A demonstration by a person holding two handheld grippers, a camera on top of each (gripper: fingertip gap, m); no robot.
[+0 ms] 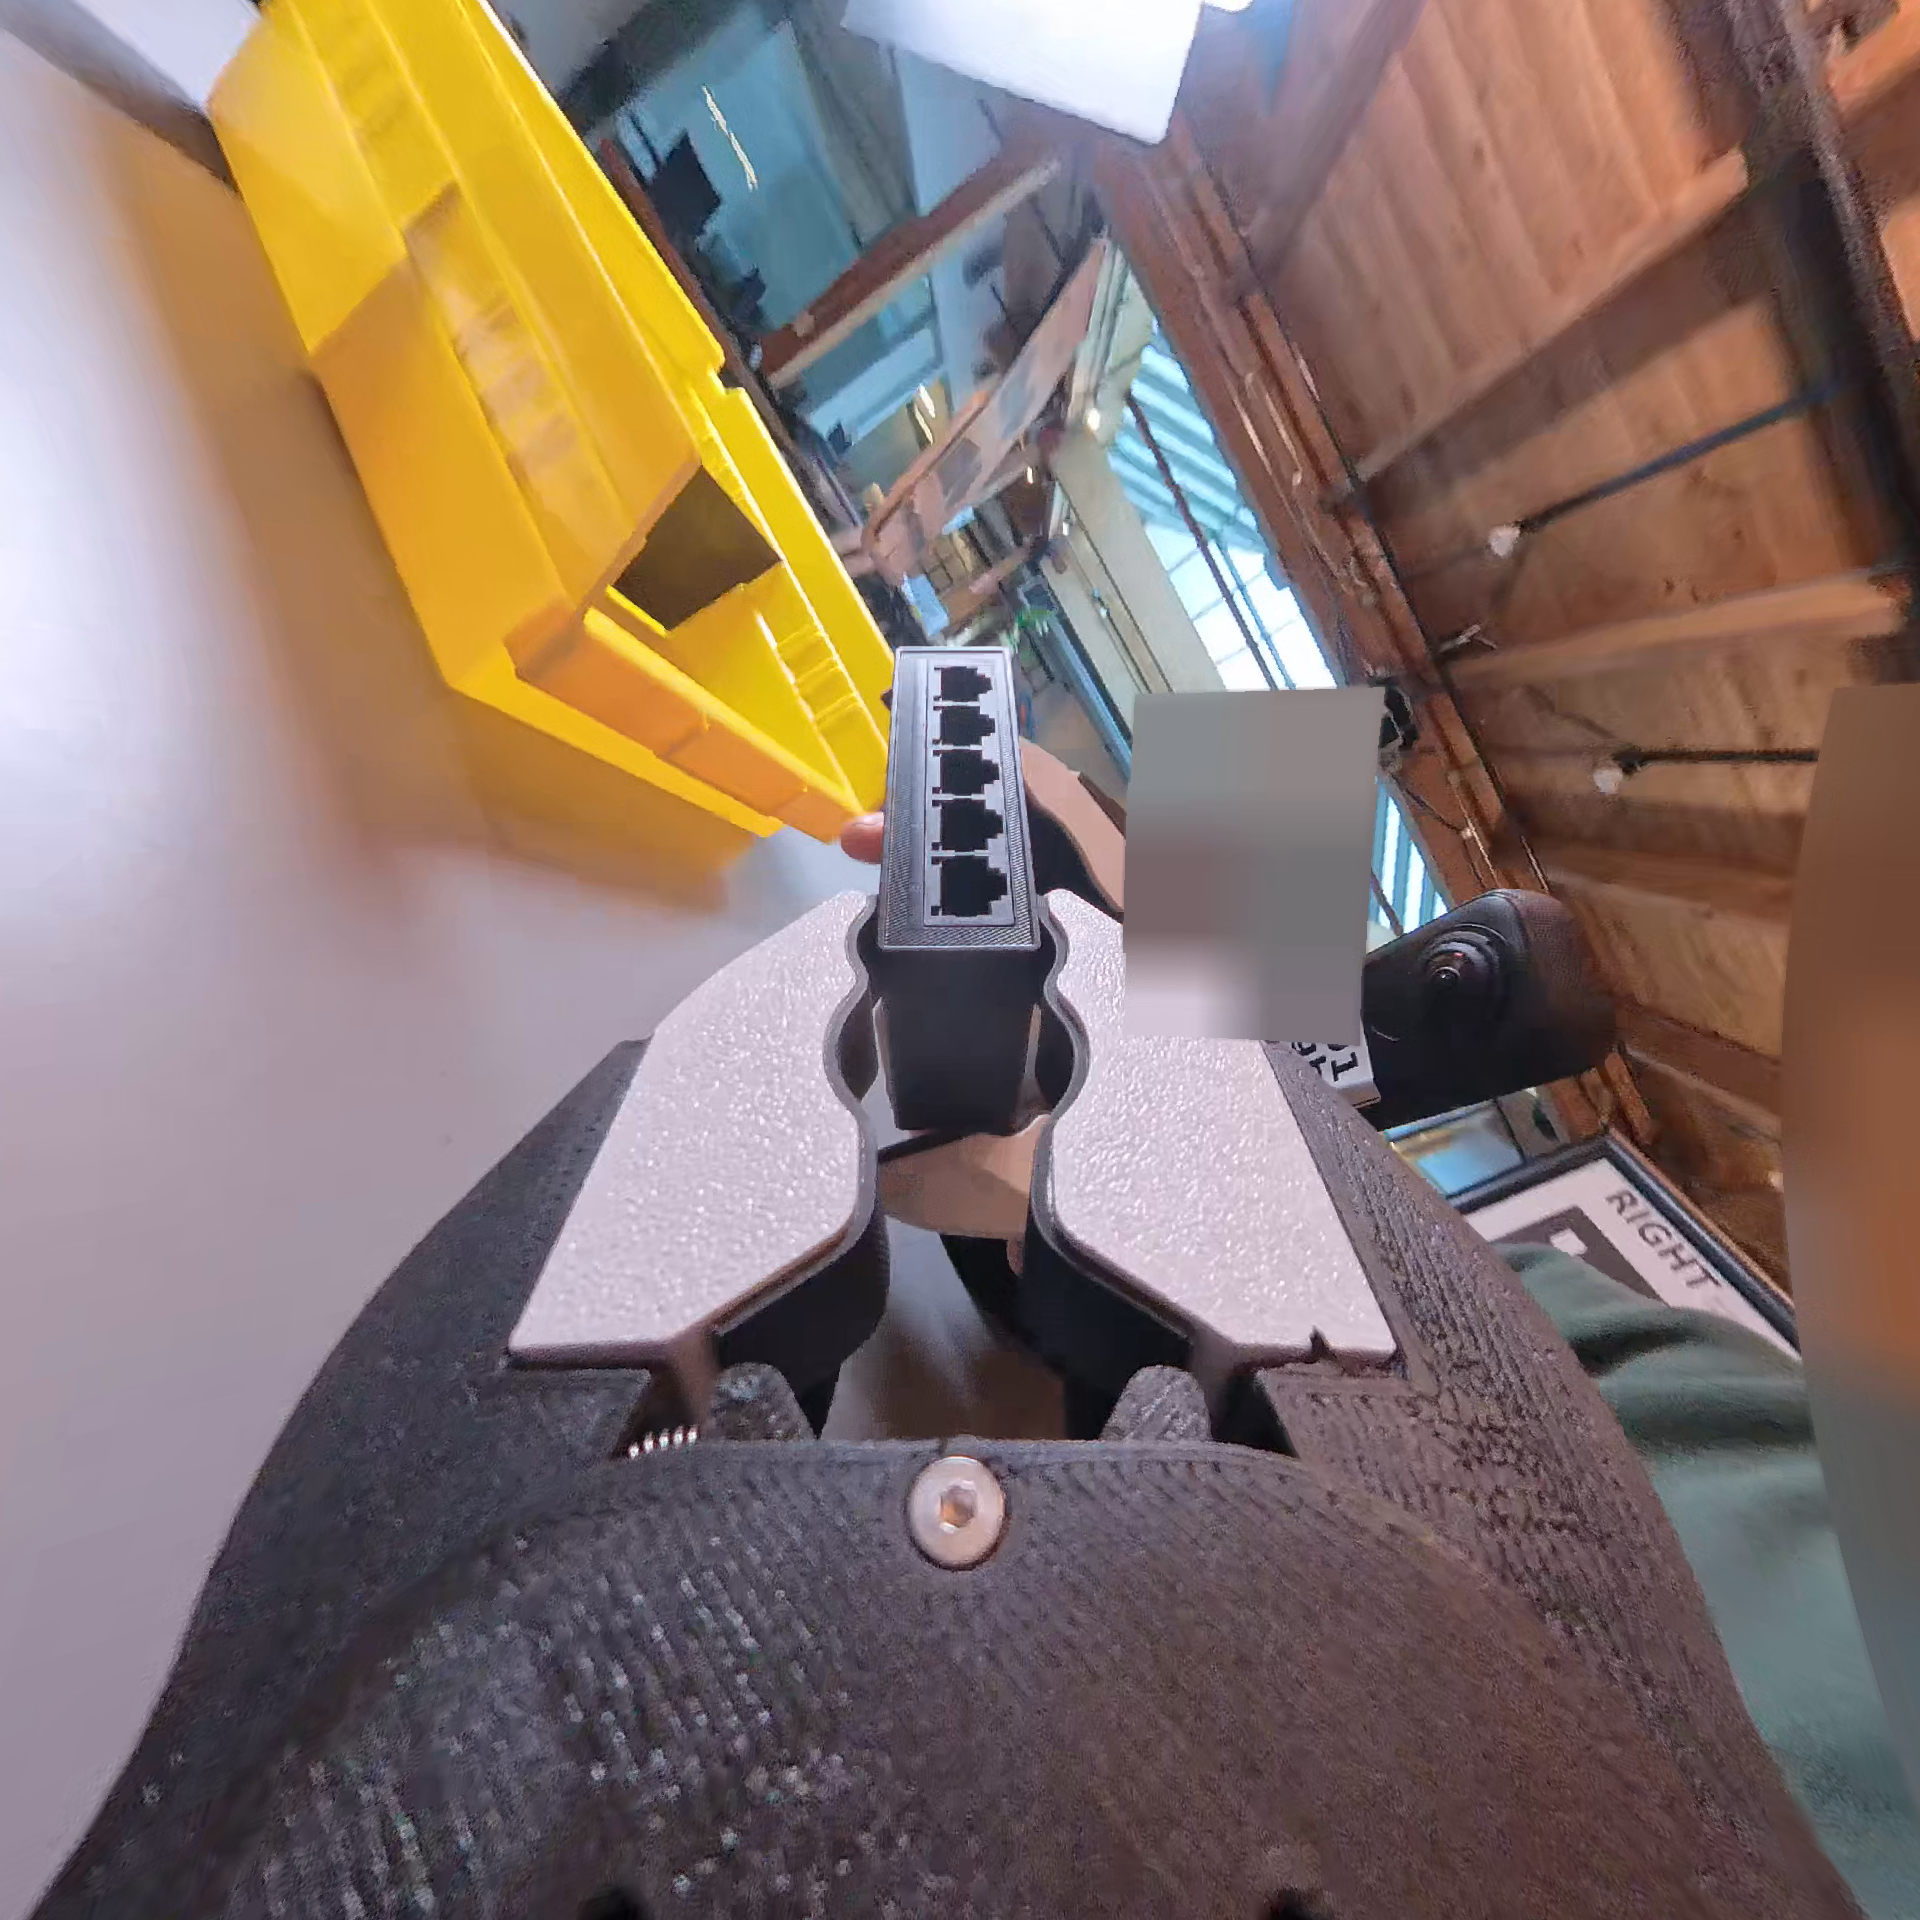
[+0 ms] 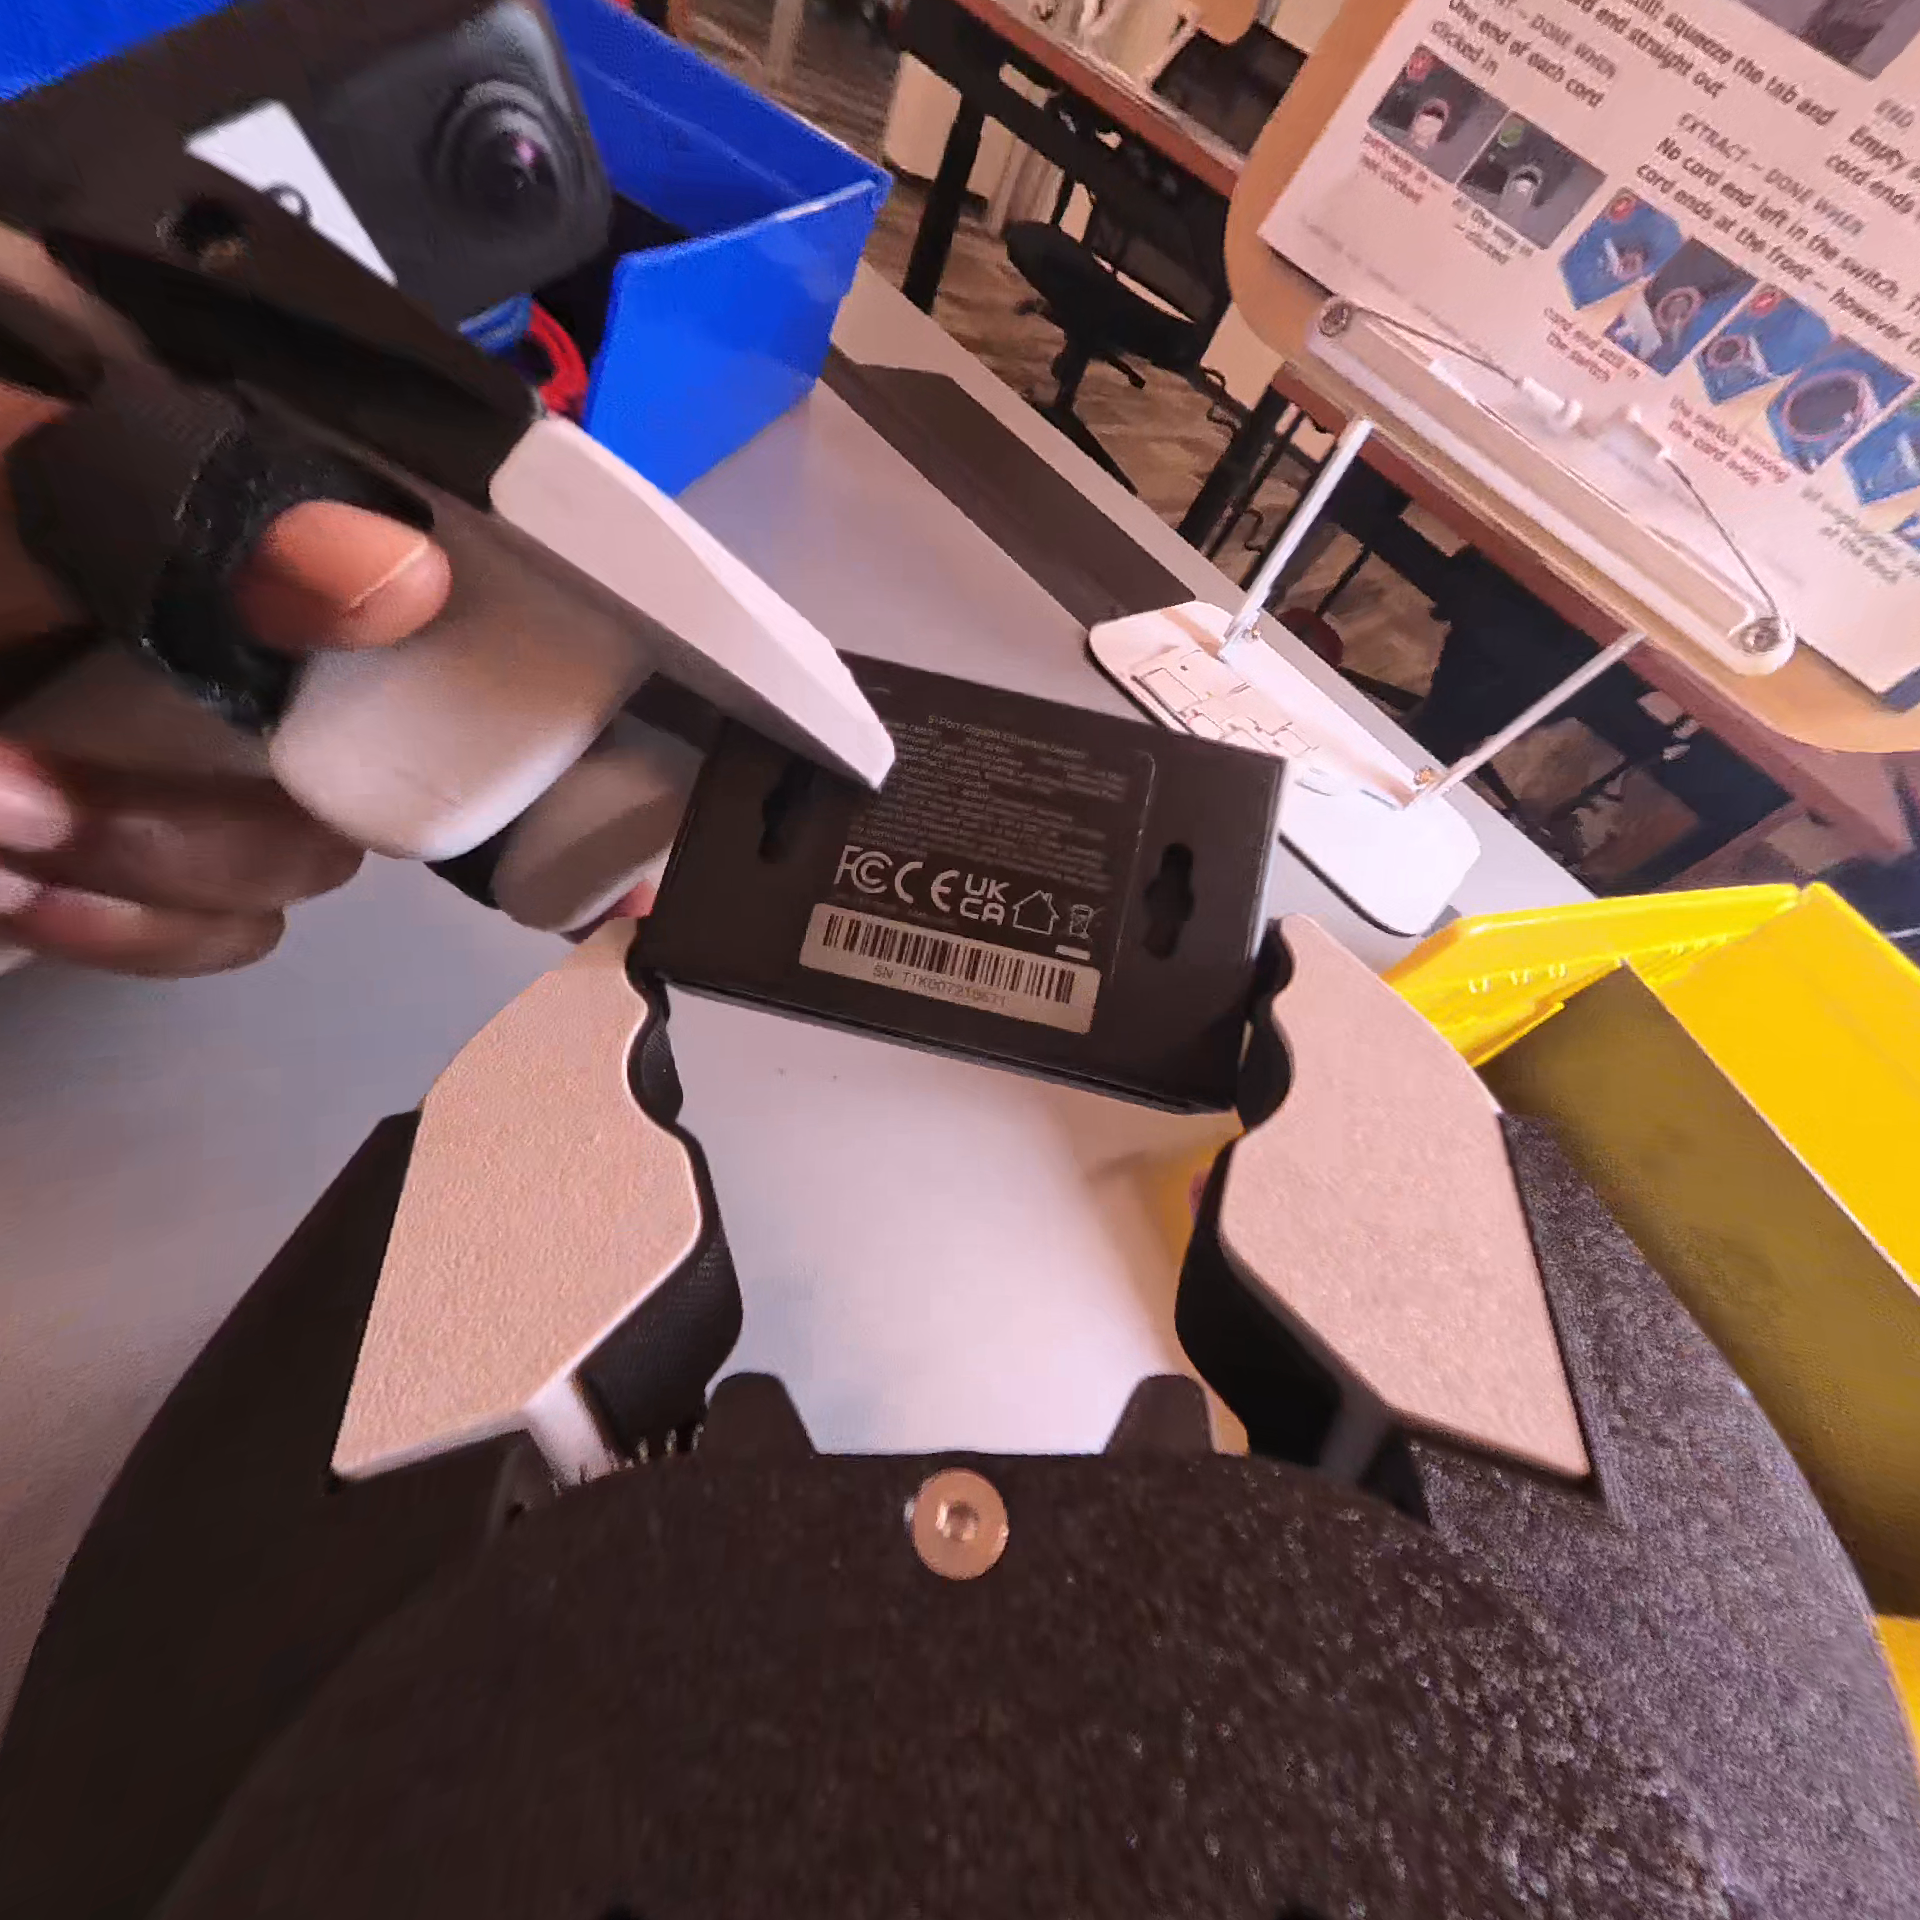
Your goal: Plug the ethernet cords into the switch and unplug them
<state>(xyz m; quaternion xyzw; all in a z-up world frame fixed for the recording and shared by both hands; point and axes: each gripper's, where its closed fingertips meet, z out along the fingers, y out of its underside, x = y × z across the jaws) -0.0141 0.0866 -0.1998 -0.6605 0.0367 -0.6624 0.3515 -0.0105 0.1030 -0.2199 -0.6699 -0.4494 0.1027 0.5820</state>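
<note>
Left wrist view: the left gripper has its jaws closed on the narrow end of the black switch, five empty ports facing the camera, held above the white worktop beside a yellow bin.

Right wrist view: the right gripper spans the switch lengthwise, its jaws touching both short ends, label side up. The rigid, light, smooth case seems best gripped across its flat sides, clear of the ports. No cords are plugged in.

Yellow bin crowds right tool; table beneath clear.
</note>
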